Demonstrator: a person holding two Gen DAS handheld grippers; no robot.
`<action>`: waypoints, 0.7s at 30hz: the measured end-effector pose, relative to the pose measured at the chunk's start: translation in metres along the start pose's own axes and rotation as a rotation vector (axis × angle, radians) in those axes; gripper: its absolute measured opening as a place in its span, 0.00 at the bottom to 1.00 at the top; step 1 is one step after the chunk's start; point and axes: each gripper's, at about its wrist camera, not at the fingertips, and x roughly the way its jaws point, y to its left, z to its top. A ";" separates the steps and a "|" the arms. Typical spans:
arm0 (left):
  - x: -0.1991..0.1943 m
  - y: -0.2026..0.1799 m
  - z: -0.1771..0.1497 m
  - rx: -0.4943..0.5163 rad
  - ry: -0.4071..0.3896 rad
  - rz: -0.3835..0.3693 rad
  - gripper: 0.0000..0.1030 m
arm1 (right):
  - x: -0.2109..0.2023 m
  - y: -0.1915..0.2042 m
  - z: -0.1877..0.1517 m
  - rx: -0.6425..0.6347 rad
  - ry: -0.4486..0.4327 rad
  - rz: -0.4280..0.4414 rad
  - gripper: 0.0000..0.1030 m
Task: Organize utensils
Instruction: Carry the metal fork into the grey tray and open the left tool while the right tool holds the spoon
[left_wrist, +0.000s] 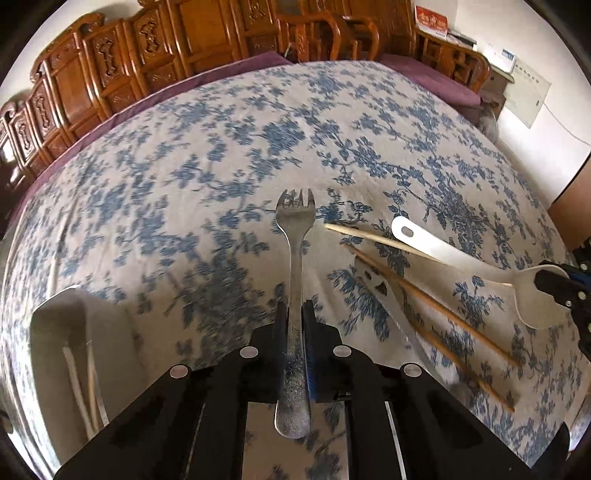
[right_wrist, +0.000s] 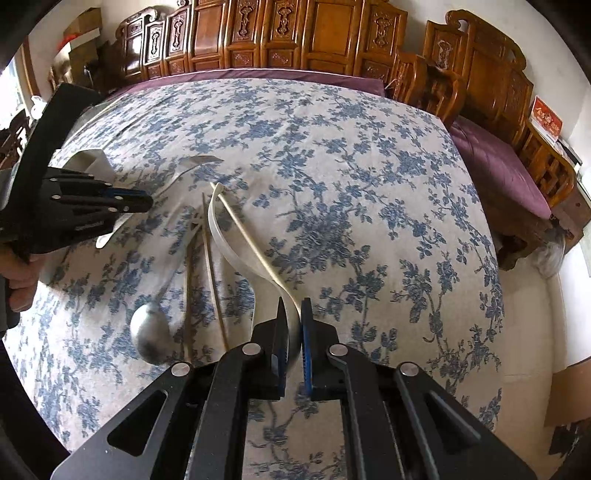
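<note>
Left wrist view: the left gripper (left_wrist: 295, 314) points steeply down, its jaws clamped on the handle of a metal fork (left_wrist: 295, 258), tines away from the camera. The fork hangs above a blue-flowered cloth (left_wrist: 184, 166) over what may be a worktop or a bed; I cannot tell which. Right of the fork lie chopsticks (left_wrist: 424, 295), a white spoon (left_wrist: 443, 254) and a blurred metal utensil. The right gripper (left_wrist: 561, 291), cut off at the edge, grips the white spoon's bowl. A steel container (left_wrist: 59, 332) left of the fork is partly cut off. Carved wooden furniture (left_wrist: 110, 55) stands behind.

Right wrist view: the right gripper (right_wrist: 293, 317) tilts down, jaws narrowed onto the white spoon (right_wrist: 221, 229). Left of that spoon lie the chopsticks (right_wrist: 210, 266) and a metal spoon (right_wrist: 151, 336). The left gripper (right_wrist: 140, 201) reaches in beyond it with the fork (right_wrist: 184, 173), and a hand (right_wrist: 20, 280) shows at the frame edge.
</note>
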 end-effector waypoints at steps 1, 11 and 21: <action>-0.006 0.002 -0.002 -0.003 -0.008 -0.001 0.07 | -0.001 0.003 0.001 0.000 -0.002 0.000 0.08; -0.072 0.025 -0.019 -0.011 -0.094 -0.011 0.07 | -0.020 0.031 0.012 -0.016 -0.030 0.001 0.08; -0.122 0.067 -0.047 -0.049 -0.135 0.032 0.07 | -0.034 0.073 0.030 -0.040 -0.059 0.017 0.08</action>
